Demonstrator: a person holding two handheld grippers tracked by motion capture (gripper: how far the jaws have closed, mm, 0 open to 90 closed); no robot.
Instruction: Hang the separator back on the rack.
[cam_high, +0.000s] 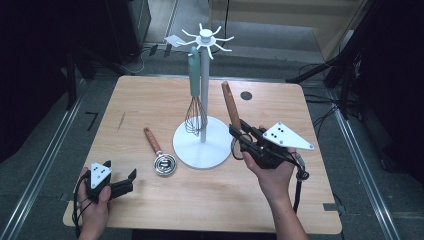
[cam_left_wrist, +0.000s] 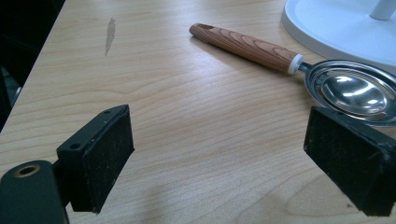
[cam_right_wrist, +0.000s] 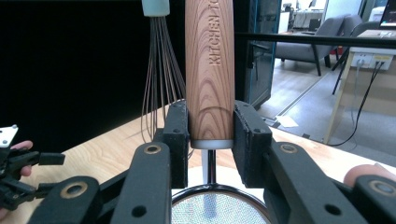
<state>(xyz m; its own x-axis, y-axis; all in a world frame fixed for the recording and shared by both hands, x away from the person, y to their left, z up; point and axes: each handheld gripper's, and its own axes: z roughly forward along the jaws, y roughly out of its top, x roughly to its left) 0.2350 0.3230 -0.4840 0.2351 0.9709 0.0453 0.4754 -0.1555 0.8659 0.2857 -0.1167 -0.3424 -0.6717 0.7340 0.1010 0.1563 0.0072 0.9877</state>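
Note:
My right gripper (cam_high: 239, 134) is shut on the wooden handle (cam_right_wrist: 209, 70) of a mesh strainer, held upright just right of the white utensil stand (cam_high: 200, 147). The handle (cam_high: 230, 105) points up and away, and the strainer's mesh (cam_right_wrist: 215, 207) hangs below the jaws. A teal-handled whisk (cam_high: 195, 100) hangs from the stand's hooks, and its wires (cam_right_wrist: 159, 84) are just beyond the held handle. My left gripper (cam_high: 129, 182) rests open at the table's front left, with bare table between its pads (cam_left_wrist: 105, 154). A wooden-handled metal spoon-like utensil (cam_high: 159, 152) lies just ahead of it.
The stand's round base (cam_left_wrist: 341, 28) sits beside the lying utensil's bowl (cam_left_wrist: 352, 91). A small black disc (cam_high: 246, 95) lies at the table's far right. A dark streak (cam_high: 121, 121) marks the wood at the left. Dark floor and rails surround the table.

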